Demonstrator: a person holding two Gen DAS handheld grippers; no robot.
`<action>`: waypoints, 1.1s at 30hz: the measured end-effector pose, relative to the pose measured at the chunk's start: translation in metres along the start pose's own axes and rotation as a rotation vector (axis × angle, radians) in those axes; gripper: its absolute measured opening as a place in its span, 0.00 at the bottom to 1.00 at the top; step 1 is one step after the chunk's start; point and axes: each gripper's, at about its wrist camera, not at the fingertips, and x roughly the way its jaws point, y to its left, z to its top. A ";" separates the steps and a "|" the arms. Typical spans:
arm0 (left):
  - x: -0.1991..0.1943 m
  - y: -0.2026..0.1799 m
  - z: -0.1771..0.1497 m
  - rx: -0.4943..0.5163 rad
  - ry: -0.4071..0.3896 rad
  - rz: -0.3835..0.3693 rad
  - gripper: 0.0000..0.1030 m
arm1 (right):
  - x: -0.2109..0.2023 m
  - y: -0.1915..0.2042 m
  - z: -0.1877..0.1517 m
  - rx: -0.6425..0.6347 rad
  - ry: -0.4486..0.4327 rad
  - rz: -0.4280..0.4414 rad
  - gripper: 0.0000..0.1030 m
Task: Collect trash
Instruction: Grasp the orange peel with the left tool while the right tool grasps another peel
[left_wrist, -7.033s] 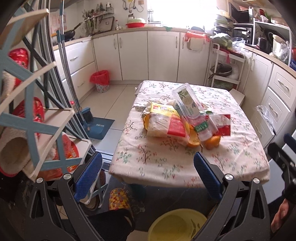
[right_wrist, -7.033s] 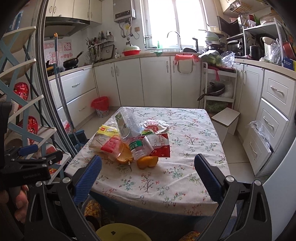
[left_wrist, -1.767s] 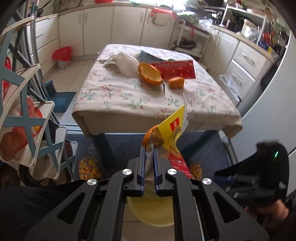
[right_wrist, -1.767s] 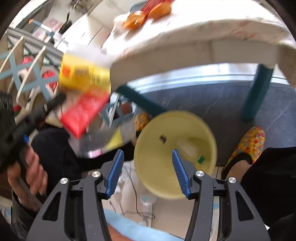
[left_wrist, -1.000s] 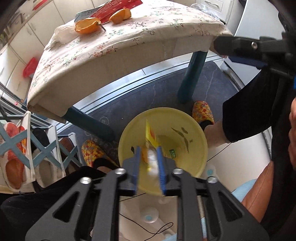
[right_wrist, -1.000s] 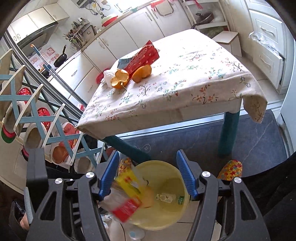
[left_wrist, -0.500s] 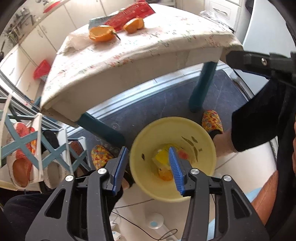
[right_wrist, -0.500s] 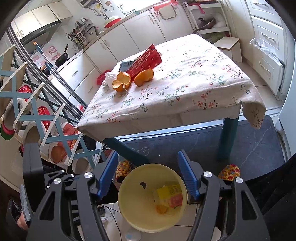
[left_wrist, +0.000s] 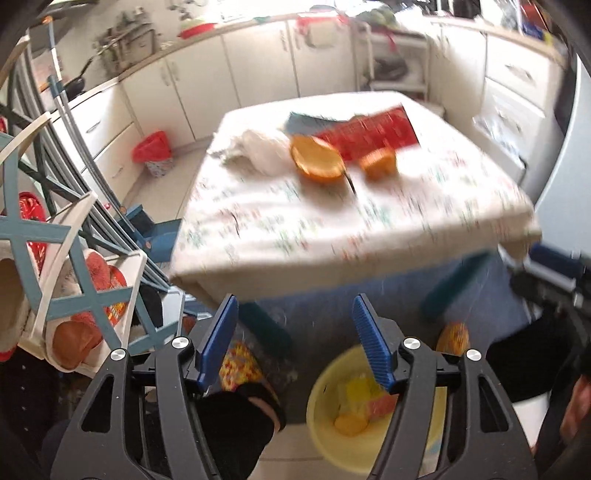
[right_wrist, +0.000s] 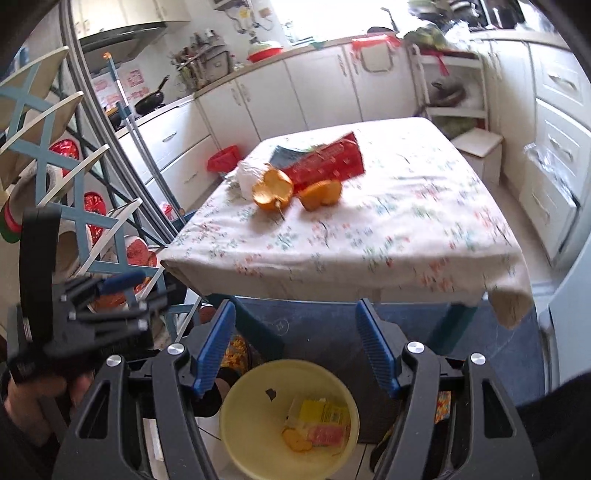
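Observation:
A yellow bin stands on the floor in front of the table, with a yellow and red wrapper and a piece of orange peel inside it. The same bin shows low in the left wrist view. My left gripper is above and to the left of it, jaws opening, nothing between them. My right gripper is open and empty above the bin. On the table lie two orange peel halves, a crumpled white bag and a red carton.
A table with a flowered cloth fills the middle of both views. A blue and white shoe rack stands at the left. White cabinets line the back and right walls. A red bin sits by the cabinets. Patterned slippers are beside the yellow bin.
The left gripper let the yellow and red wrapper drop into the yellow bin, opened wider, rose and tilted up toward the table. The right gripper rose a little and stayed open.

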 end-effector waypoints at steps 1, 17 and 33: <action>0.002 0.004 0.008 -0.014 -0.011 0.005 0.60 | 0.002 0.001 0.004 -0.010 -0.001 0.001 0.64; 0.083 0.044 0.080 -0.328 0.046 -0.142 0.62 | 0.065 -0.005 0.077 -0.141 0.064 -0.005 0.64; 0.177 0.024 0.133 -0.368 0.158 -0.149 0.62 | 0.155 -0.034 0.117 0.016 0.211 0.029 0.60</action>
